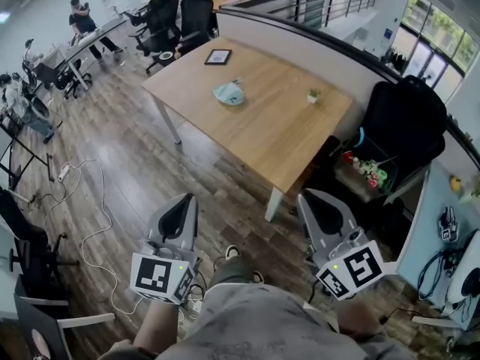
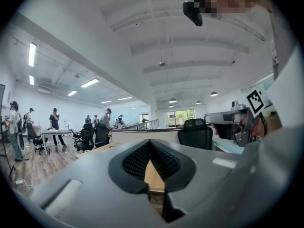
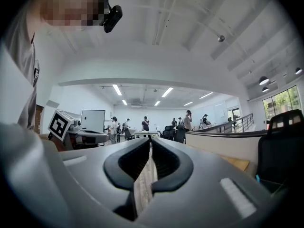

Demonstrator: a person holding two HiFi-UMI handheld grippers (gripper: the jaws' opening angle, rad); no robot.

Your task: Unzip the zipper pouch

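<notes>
The zipper pouch (image 1: 229, 93), pale blue, lies on the far part of the wooden table (image 1: 277, 130), well ahead of both grippers. My left gripper (image 1: 182, 201) and right gripper (image 1: 313, 198) are held low near the person's body, over the floor in front of the table. Both are shut with nothing between the jaws. In the left gripper view the left gripper (image 2: 149, 142) points level across the room, with the table edge beyond it. In the right gripper view the right gripper (image 3: 150, 140) is likewise shut and empty. The pouch is hidden in both gripper views.
On the table also sit a dark framed picture (image 1: 218, 57) and a small potted plant (image 1: 313, 94). A black bag (image 1: 405, 126) and a bin of colourful items (image 1: 367, 172) stand right of the table. Cables (image 1: 90, 231) lie on the floor at left. People work at far desks (image 1: 82, 21).
</notes>
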